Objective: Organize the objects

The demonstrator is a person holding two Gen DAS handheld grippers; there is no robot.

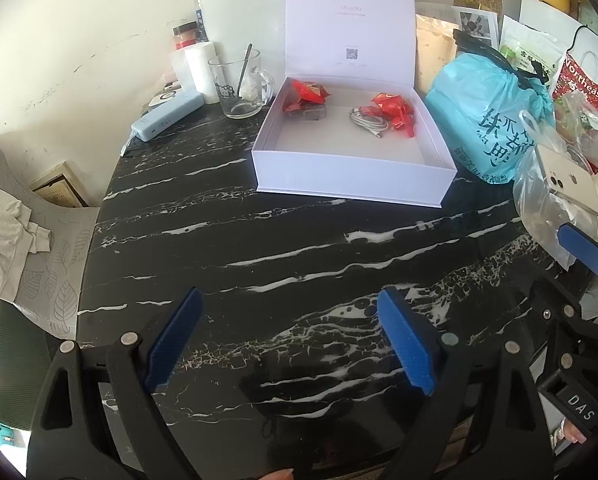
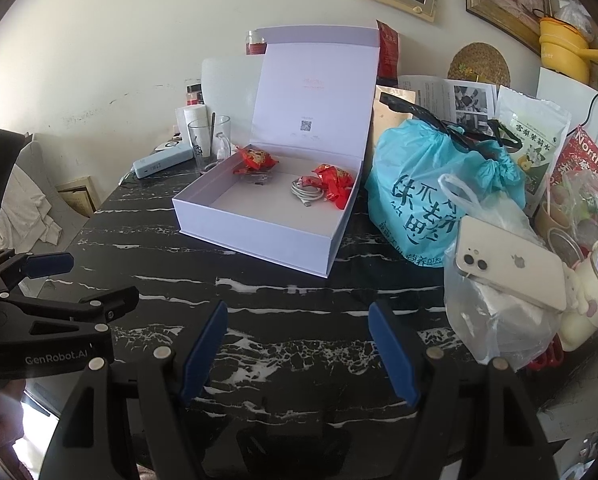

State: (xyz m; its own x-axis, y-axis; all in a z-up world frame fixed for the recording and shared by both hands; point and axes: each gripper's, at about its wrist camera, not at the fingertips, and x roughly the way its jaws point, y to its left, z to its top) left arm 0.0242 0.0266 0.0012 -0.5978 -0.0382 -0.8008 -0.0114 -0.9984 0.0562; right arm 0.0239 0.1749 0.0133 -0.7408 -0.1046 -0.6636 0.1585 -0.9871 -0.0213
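- A pale blue power bank (image 1: 167, 117) lies flat at the far left of the black marble counter (image 1: 299, 248), its long axis slanting from near-left up to far-right.
- One glass mug (image 1: 239, 82) stands upright just right of the power bank, with a spoon leaning inside it and its handle turned toward the box.
- One white gift box (image 1: 355, 178) sits open near the middle-back of the counter, its hinged lid (image 1: 349, 20) standing upright at the far side and its long axis running left to right.
- Inside the box, toward the back wall, lie two clusters of red-wrapped candies: a left cluster (image 1: 307, 94) and a right cluster (image 1: 395, 110); their individual number cannot be counted.
- One coiled white charging cable (image 1: 369, 122) lies in the box, touching the right cluster.
- One tied turquoise plastic bag (image 1: 491, 116) stands just right of the box.
- One white phone (image 2: 511, 270) rests tilted on a clear plastic bag (image 2: 495, 320) at the right edge, camera lenses at its left end, long axis left to right.
- The left gripper (image 1: 289, 344) hovers above bare counter, jaws spread wide, holding and touching nothing.
- The right gripper (image 2: 297, 354) hovers likewise, jaws parted and empty.
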